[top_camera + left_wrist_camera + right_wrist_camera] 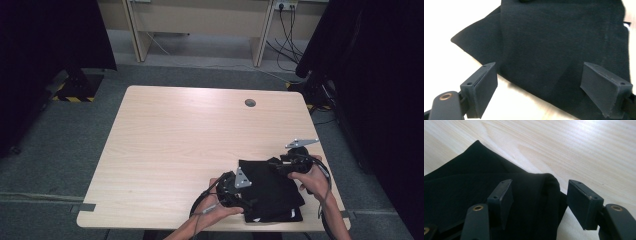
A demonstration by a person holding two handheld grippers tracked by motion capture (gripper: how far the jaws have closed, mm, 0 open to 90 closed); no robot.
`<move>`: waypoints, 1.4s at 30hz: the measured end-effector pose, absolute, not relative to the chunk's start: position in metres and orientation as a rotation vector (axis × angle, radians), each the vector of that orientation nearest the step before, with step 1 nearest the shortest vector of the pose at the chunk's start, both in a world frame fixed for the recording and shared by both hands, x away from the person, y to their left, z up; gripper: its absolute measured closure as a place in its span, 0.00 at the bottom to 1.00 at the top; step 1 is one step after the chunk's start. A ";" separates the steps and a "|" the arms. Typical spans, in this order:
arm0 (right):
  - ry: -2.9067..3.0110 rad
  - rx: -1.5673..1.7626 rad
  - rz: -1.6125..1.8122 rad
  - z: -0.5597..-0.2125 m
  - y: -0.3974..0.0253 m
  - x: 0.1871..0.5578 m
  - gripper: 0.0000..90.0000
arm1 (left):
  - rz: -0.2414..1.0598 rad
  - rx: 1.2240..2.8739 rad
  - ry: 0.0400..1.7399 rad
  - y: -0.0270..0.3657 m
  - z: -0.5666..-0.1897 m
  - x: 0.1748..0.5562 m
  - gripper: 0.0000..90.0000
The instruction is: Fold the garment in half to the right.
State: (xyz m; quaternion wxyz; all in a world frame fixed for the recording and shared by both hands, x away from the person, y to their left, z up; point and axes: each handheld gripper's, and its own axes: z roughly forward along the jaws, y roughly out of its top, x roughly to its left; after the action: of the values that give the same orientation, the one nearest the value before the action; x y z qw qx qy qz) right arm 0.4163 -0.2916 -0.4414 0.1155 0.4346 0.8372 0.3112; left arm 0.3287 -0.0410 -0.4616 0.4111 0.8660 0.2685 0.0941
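Observation:
A folded black cloth [272,192] lies at the near right of the light wooden table [175,150]. My left gripper [244,196] sits at the cloth's left edge, held by a hand. In the left gripper view this gripper [539,70] is open wide, with the cloth [564,37] spread ahead and reaching between the jaws. My right gripper [276,164] is at the cloth's far right corner. In the right gripper view it [540,182] stands open, one jaw over the cloth [474,182] and the other over bare wood, with a rounded fold edge [550,185] between them.
A round cable hole [250,103] sits near the table's far edge. The cloth lies close to the near and right table edges. Black curtains hang at both sides. A beige desk frame [200,20] and floor cables [287,40] lie beyond the table.

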 end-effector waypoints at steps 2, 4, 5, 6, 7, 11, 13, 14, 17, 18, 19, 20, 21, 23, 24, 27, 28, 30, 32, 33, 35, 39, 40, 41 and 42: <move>2.471 1.272 0.924 -0.445 -0.293 0.420 0.57 | 0.241 2.156 0.695 -0.037 -0.458 0.335 0.15; 2.491 1.206 0.952 -0.445 -0.293 0.419 0.76 | 0.242 2.126 0.720 -0.032 -0.454 0.339 0.15; 2.496 1.177 0.943 -0.444 -0.292 0.418 0.82 | 0.242 2.122 0.721 -0.031 -0.452 0.340 0.14; 2.493 1.156 0.937 -0.442 -0.292 0.416 0.88 | 0.242 2.125 0.717 -0.032 -0.451 0.340 0.14; 2.485 1.141 0.940 -0.439 -0.291 0.414 0.93 | 0.242 2.136 0.709 -0.035 -0.452 0.339 0.14; 2.431 1.078 0.924 -0.424 -0.291 0.404 0.98 | 0.237 2.185 0.666 -0.047 -0.459 0.331 0.13; 2.406 1.050 0.921 -0.416 -0.293 0.396 0.98 | 0.253 2.222 0.660 -0.051 -0.464 0.330 0.13; 2.397 1.041 0.914 -0.414 -0.294 0.392 0.98 | 0.266 2.242 0.655 -0.051 -0.467 0.330 0.13; 2.379 1.049 0.913 -0.413 -0.299 0.384 0.98 | 0.276 2.257 0.663 -0.052 -0.472 0.329 0.14; 2.370 1.054 0.899 -0.414 -0.301 0.382 0.98 | 0.271 2.256 0.668 -0.052 -0.472 0.329 0.14; 2.365 1.060 0.874 -0.416 -0.303 0.380 0.98 | 0.268 2.257 0.671 -0.052 -0.472 0.329 0.14; 2.365 1.065 0.849 -0.420 -0.304 0.380 0.98 | 0.271 2.259 0.670 -0.052 -0.472 0.328 0.14; 2.366 1.076 0.826 -0.425 -0.305 0.382 0.98 | 0.277 2.264 0.657 -0.052 -0.471 0.327 0.15; 2.369 1.103 0.785 -0.437 -0.308 0.389 0.98 | 0.296 2.275 0.644 -0.053 -0.469 0.326 0.15; 2.372 1.119 0.776 -0.444 -0.309 0.392 0.99 | 0.304 2.278 0.638 -0.052 -0.469 0.325 0.15; 2.372 1.153 0.764 -0.458 -0.311 0.400 0.99 | 0.301 2.268 0.638 -0.051 -0.470 0.323 0.16; 2.371 1.157 0.772 -0.458 -0.312 0.401 0.99 | 0.292 2.274 0.636 -0.050 -0.470 0.324 0.16; 2.369 1.136 0.753 -0.458 -0.309 0.401 0.98 | 0.302 2.267 0.631 -0.050 -0.468 0.325 0.15; 2.352 1.142 0.750 -0.456 -0.308 0.402 0.86 | 0.298 2.233 0.624 -0.049 -0.465 0.321 0.15; 2.319 1.174 0.767 -0.454 -0.308 0.401 0.77 | 0.273 2.216 0.625 -0.048 -0.464 0.320 0.14; 2.275 1.193 0.834 -0.448 -0.310 0.397 0.68 | 0.250 2.194 0.629 -0.047 -0.461 0.317 0.13; 2.239 1.173 0.893 -0.432 -0.308 0.379 0.54 | 0.177 2.177 0.615 -0.046 -0.459 0.311 0.11; 2.247 1.169 0.907 -0.430 -0.308 0.373 0.52 | 0.175 2.178 0.612 -0.047 -0.459 0.310 0.11; 2.264 1.163 0.909 -0.429 -0.307 0.367 0.52 | 0.201 2.189 0.601 -0.047 -0.459 0.308 0.11; 2.287 1.151 0.905 -0.430 -0.306 0.361 0.52 | 0.223 2.204 0.594 -0.048 -0.460 0.307 0.11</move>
State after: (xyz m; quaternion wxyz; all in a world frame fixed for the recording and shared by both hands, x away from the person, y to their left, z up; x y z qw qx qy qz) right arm 0.3612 -0.3059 -0.4300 0.2115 0.4143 0.8232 0.3256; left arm 0.3075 -0.0480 -0.4599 0.4115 0.8758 0.2362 0.0885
